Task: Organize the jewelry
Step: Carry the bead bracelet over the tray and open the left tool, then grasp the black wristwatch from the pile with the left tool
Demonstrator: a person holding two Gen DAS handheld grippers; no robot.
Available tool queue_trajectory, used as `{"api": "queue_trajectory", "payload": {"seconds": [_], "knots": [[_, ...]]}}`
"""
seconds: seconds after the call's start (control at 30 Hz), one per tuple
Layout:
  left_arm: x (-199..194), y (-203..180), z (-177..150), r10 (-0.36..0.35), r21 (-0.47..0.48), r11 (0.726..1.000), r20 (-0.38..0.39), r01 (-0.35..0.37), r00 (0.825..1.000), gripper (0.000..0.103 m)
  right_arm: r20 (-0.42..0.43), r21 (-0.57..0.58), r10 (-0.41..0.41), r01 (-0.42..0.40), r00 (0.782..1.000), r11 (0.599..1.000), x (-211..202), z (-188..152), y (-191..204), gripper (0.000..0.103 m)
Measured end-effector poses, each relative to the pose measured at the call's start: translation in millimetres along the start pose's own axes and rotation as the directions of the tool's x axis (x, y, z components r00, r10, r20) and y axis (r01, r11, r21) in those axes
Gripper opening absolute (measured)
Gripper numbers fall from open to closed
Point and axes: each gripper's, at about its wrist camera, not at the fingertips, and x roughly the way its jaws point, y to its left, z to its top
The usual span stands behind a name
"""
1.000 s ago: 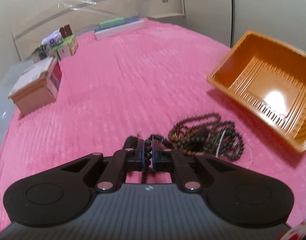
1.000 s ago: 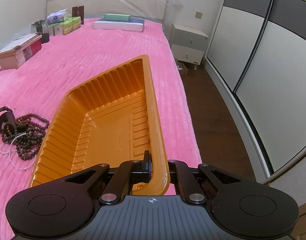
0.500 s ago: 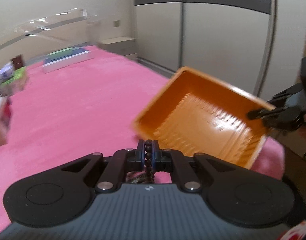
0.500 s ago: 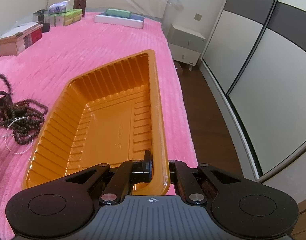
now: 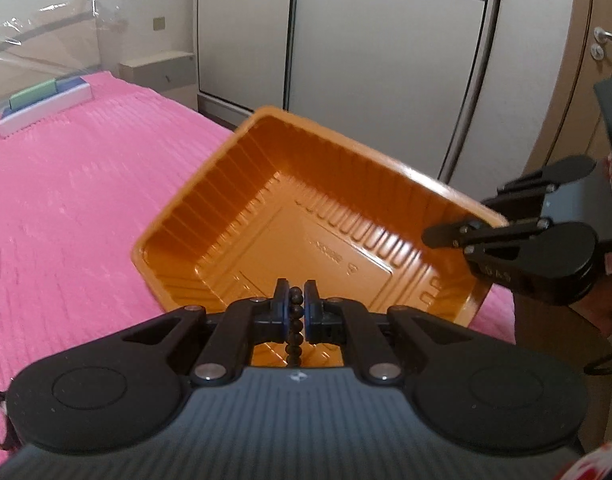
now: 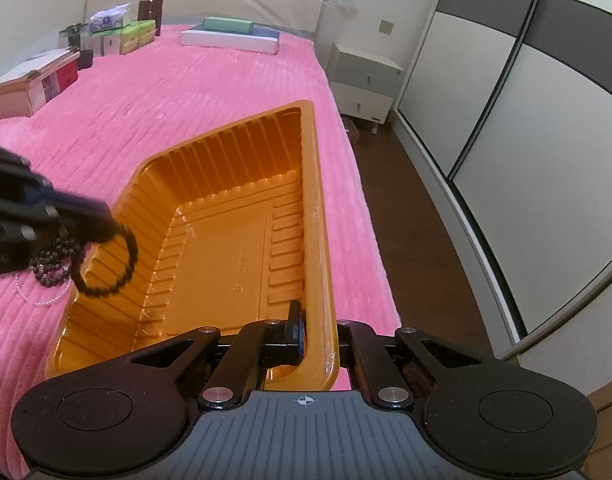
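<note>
Jaws of the left gripper (image 5: 296, 312) pinch a dark round-beaded bracelet (image 6: 106, 264), whose loop hangs over the near left edge of the ribbed orange plastic tray (image 6: 226, 248). Jaws of the right gripper (image 6: 317, 336) clamp the tray's near right rim, its far end resting on the pink ribbed bedspread (image 6: 166, 100). A tangle of dark bead necklaces (image 6: 52, 266) lies beside the tray.

A bed covered in a ribbed pink plush blanket (image 6: 194, 92) fills the left of the right wrist view. At upper left lie a pale wooden box (image 6: 16, 94), green cartons (image 6: 136, 38) and a flat white box (image 6: 230, 41). At lower left sit dark beads (image 6: 52, 266) and a thin pearl strand (image 6: 36, 300).
</note>
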Motion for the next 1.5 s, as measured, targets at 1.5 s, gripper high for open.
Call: {"api": "queue_trajectory", "payload": {"seconds": [1.5], "knots": [[-55, 200, -132, 0.483, -0.149, 0.855, -0.124, -0.497, 0.867, 0.025, -0.024, 0.013, -0.047, 0.047, 0.999, 0.999, 3, -4, 5, 0.004]]}}
